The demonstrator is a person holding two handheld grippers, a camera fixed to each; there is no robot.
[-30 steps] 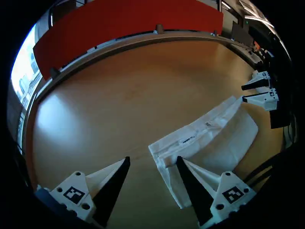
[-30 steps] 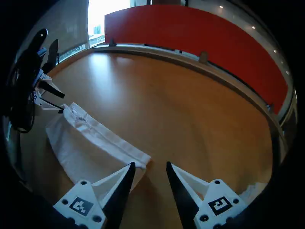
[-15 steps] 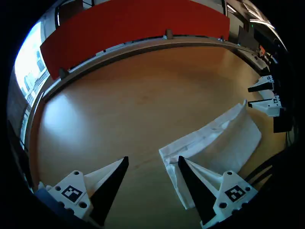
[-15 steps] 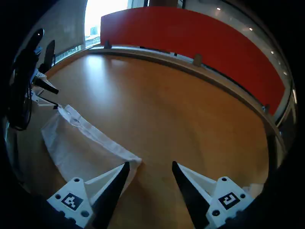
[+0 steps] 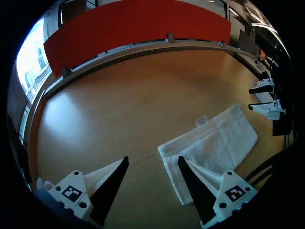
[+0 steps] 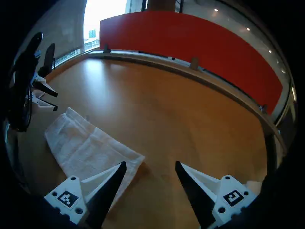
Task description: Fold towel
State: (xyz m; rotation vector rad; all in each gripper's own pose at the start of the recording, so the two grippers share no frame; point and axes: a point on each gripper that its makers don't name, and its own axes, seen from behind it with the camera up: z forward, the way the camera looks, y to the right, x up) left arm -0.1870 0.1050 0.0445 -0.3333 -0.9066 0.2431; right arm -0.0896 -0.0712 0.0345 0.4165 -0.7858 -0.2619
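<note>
A white towel (image 5: 213,147) lies folded and flat on the wooden table (image 5: 126,99), with a small label tag (image 5: 202,121) sticking out at its far edge. In the left gripper view, my left gripper (image 5: 152,158) is open just above the table, and its right finger overlaps the towel's near corner. My right gripper (image 5: 252,99) is open past the towel's far end. In the right gripper view the towel (image 6: 87,149) lies at lower left. The right gripper (image 6: 150,163) is open beside its near corner, with the left gripper (image 6: 56,102) beyond the other end.
A long red panel (image 5: 137,26) stands along the table's far edge (image 6: 183,68). A bright window (image 6: 103,15) is behind it. Dark cables and gear (image 6: 23,87) hang near the left gripper. Bare wood stretches wide beyond the towel.
The towel's raised hem edge has dropped and the towel now lies flat in a folded rectangle. The right gripper's fingers have spread wider. Both grippers have drawn back slightly from the cloth.
</note>
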